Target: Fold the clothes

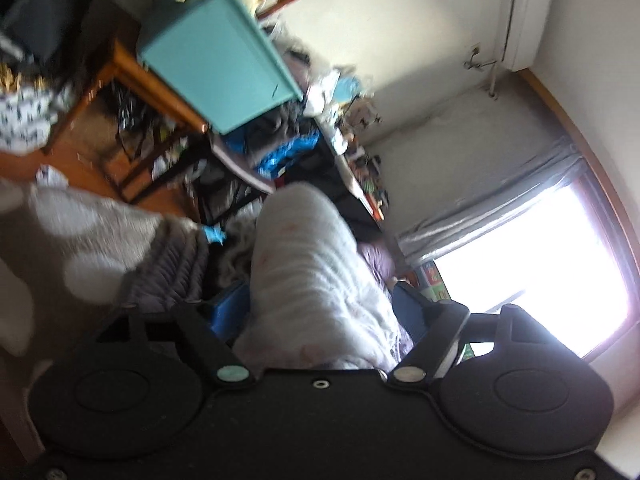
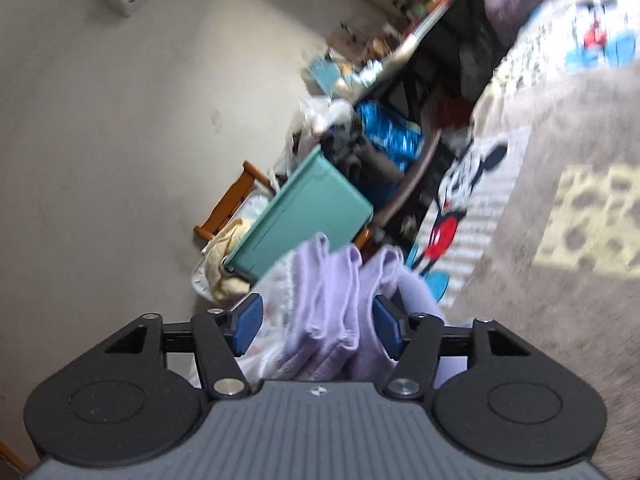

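In the left wrist view a pale, fluffy white garment [image 1: 312,272] with faint pink marks runs up between the two blue pads [image 1: 406,308] of my left gripper [image 1: 316,306]. The jaws stand wide and the cloth lies loosely in the gap. In the right wrist view a lilac garment [image 2: 332,300], bunched in folds, hangs between the blue pads [image 2: 248,322] of my right gripper [image 2: 318,322], with white patterned cloth [image 2: 276,292] beside it. These jaws also stand apart, and neither pad visibly squeezes the cloth. Both views are tilted and blurred.
A teal box [image 1: 216,60] sits on cluttered wooden furniture [image 1: 132,72] by the wall. A grey spotted blanket [image 1: 80,240] and a Mickey Mouse blanket [image 2: 460,192] cover the bed. A bright window [image 1: 540,264] and an air conditioner [image 1: 524,20] are on the wall.
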A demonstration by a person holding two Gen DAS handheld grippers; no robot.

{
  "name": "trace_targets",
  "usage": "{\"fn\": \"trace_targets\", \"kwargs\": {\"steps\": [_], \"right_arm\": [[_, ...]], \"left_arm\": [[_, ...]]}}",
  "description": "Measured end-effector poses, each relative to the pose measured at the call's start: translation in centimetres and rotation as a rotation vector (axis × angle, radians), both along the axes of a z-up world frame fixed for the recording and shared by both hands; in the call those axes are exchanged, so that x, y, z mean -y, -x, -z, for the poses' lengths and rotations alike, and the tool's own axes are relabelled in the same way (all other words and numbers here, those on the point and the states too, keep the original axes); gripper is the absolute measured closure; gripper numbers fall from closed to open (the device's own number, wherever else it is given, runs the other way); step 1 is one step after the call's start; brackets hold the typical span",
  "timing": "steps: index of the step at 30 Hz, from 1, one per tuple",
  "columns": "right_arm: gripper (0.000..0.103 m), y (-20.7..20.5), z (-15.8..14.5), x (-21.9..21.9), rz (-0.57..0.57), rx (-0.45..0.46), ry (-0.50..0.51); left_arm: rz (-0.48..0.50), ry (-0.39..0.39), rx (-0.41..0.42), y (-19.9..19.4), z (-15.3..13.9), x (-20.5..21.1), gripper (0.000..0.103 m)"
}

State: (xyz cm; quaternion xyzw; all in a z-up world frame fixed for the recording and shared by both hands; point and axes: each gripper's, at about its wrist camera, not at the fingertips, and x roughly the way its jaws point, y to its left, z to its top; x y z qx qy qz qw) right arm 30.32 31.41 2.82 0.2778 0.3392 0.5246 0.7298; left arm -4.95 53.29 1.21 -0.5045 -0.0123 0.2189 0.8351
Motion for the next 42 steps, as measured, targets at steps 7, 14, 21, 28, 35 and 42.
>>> {"fn": "trace_targets", "kwargs": {"steps": [7, 14, 21, 28, 35, 42], "right_arm": [[0.021, 3.7, -1.6, 2.7, -0.001, 0.140, 0.106], [0.001, 8.1, -3.0, 4.9, -0.005, 0.160, 0.255], [0.000, 12.7, -4.6, 6.1, 0.000, 0.286, 0.441], [0.000, 16.2, -5.2, 8.4, -0.009, 0.353, 0.552], [0.000, 18.5, -5.5, 11.2, 0.016, 0.378, 0.596], [0.000, 20.5, -6.5, 13.2, -0.010, 0.391, 0.572]], "left_arm": [[0.002, -0.140, -0.143, 1.8, -1.1, 3.4, 0.011], [0.024, -0.300, -0.308, 2.5, -2.2, 8.1, 0.000], [-0.033, -0.452, -0.573, 1.3, -4.0, 13.0, 0.000], [0.060, -0.517, -0.616, 2.0, -5.2, 17.2, 0.000], [0.003, -0.600, -0.654, 3.3, -6.3, 21.0, 0.000], [-0.009, -0.617, -0.715, 4.2, -7.3, 23.0, 0.000]]}}
